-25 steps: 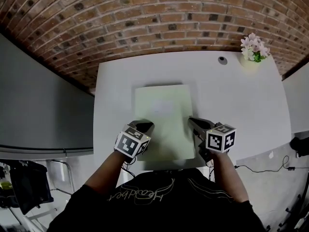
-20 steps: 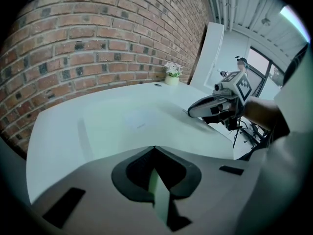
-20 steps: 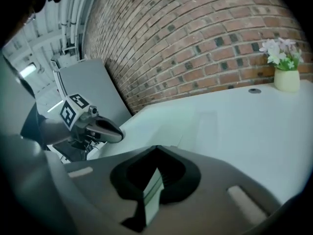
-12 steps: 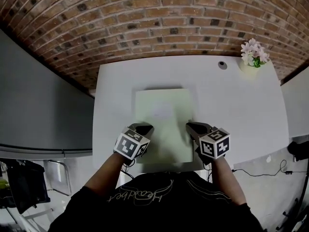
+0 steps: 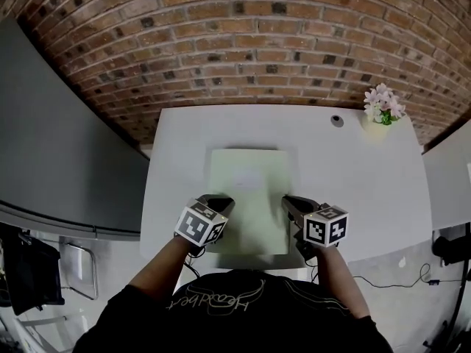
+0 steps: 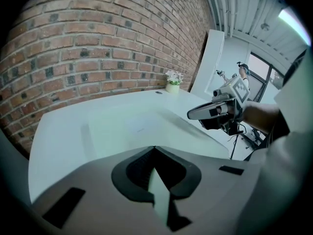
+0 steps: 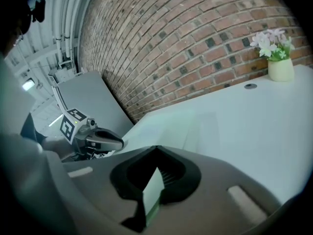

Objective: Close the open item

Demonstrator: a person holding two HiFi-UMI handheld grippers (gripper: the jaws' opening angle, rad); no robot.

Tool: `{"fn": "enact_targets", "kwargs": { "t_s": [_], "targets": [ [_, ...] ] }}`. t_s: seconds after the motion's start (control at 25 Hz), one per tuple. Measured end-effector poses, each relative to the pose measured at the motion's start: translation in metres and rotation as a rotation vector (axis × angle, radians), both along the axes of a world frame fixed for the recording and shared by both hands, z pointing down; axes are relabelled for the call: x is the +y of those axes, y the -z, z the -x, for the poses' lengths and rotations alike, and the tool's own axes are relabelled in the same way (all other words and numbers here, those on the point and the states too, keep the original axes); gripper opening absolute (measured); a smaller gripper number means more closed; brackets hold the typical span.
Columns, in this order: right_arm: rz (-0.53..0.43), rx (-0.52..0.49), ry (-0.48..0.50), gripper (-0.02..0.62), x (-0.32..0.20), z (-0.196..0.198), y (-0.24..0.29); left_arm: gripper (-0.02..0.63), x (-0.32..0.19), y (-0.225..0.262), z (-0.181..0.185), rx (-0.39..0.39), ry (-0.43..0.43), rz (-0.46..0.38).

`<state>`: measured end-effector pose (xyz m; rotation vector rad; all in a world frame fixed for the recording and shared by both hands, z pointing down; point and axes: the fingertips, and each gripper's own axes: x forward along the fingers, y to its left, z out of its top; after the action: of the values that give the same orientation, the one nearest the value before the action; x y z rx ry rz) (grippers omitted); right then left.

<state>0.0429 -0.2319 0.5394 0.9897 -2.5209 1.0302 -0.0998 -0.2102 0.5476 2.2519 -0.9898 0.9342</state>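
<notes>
Both jaws-together: left hand-held gripper (image 5: 224,200), right hand-held gripper (image 5: 288,199) | flat pale-green folder (image 5: 250,186), seemingly closed

One white rectangular table (image 5: 368,190) is standing against one red brick wall (image 5: 243,43). One pale green flat folder (image 5: 250,190) is lying on the table's middle. Two grey hand-held grippers are hovering over the table's near edge: the left gripper (image 5: 221,200) and the right gripper (image 5: 288,200). Each is carrying one black-and-white marker cube (image 5: 200,223), making two cubes in all. One small pale pot of pink-white flowers (image 5: 382,107) is sitting at the table's far right corner, with one dark round grommet (image 5: 337,120) near it. One person in a black shirt (image 5: 221,311) is leaning in at the table's near edge.
</notes>
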Motion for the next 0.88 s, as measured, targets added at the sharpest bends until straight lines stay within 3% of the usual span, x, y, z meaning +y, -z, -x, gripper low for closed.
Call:
{"fn": "enact_targets", "kwargs": {
  "t_s": [0.2, 0.44, 0.76, 0.88],
  "targets": [
    [-0.078, -0.002, -0.01, 0.004, 0.006, -0.015, 0.03, 0.005, 0.008, 0.036, -0.014, 0.024, -0.014, -0.104],
    [-0.158, -0.023, 0.019, 0.003, 0.035, -0.031, 0.072, 0.005, 0.032, 0.096, -0.035, 0.157, 0.036, -0.2],
    [-0.352, 0.034, 0.151, 0.003, 0.105, -0.034, 0.147, 0.005, 0.102, 0.157, -0.07, 0.37, 0.045, -0.196],
    [-0.37, 0.012, 0.198, 0.003, 0.132, -0.038, 0.167, 0.005, 0.129, 0.174, -0.086, 0.422, 0.014, -0.202]
  ]
}}
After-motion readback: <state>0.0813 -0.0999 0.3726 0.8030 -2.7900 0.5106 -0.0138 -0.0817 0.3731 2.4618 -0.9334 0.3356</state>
